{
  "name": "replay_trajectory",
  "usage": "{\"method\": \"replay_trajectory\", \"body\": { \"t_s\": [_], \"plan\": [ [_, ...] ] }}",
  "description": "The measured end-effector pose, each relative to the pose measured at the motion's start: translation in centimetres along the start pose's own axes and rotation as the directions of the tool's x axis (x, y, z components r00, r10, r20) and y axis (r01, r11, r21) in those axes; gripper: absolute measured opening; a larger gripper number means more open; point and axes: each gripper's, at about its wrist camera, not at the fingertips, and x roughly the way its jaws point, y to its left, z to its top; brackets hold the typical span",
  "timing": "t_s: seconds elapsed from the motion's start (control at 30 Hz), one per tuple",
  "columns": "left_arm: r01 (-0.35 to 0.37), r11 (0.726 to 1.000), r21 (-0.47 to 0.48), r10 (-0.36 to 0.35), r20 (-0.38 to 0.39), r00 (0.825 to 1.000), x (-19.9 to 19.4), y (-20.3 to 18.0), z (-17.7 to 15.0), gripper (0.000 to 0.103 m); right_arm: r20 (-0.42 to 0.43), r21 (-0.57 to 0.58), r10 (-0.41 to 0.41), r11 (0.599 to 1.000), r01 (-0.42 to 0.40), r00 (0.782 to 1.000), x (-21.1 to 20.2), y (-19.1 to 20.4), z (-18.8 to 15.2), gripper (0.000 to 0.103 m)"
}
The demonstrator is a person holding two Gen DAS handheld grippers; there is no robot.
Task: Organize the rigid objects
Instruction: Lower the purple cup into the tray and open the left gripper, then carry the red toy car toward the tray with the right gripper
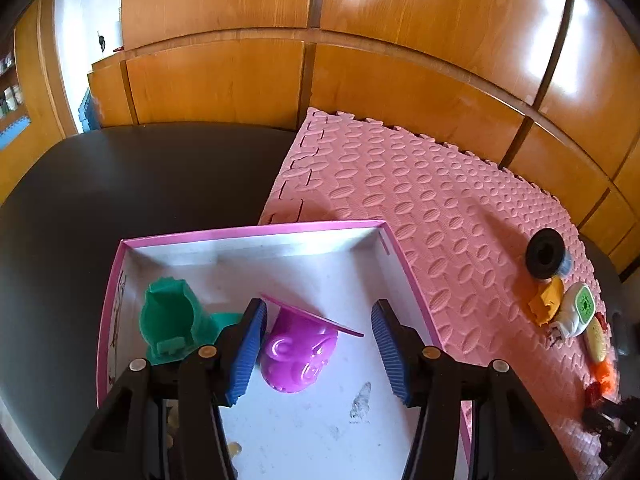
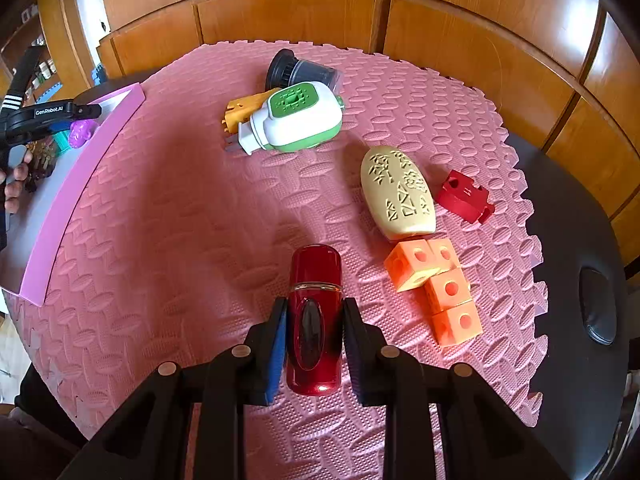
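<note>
Fingers on your right gripper (image 2: 314, 328) are clamping the red bottle (image 2: 316, 316), which is lying on the pink foam mat (image 2: 180, 220). Just beside it, the orange cubes (image 2: 438, 284), beige oval case (image 2: 398, 192) and red block (image 2: 464, 196) are sitting on the mat. Your left gripper (image 1: 318, 350) is hanging with fingers apart over the pink-rimmed box (image 1: 256, 232); the purple mold (image 1: 300, 352) is resting between them, touching the left pad, the right pad clear of it. A green mold (image 1: 172, 320) is lying alongside in the box.
</note>
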Motion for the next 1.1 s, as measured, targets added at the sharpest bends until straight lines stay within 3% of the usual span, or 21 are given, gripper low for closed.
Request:
{"method": "replay_trajectory", "body": {
  "t_s": [0.23, 0.63, 1.1],
  "plan": [
    [-0.02, 1.0, -0.009, 0.02, 0.06, 0.998, -4.0, -0.6, -2.2, 0.065, 0.0, -0.001, -0.002, 1.0, 0.002, 1.0, 0.0, 0.0, 0.0, 0.026],
    [-0.065, 0.998, 0.006, 0.064, 0.1, 0.993, -9.9, -2.3, -8.6, 0.065, 0.012, -0.018, -0.02, 1.0, 0.021, 1.0, 0.0, 0.3, 0.0, 0.026],
    [-0.089, 0.996, 0.008, 0.087, 0.119, 0.989, -12.5, -2.3, -11.6, 0.065, 0.018, -0.013, -0.032, 0.999, 0.033, 0.999, 0.0, 0.5, -0.1, 0.025]
  ]
}}
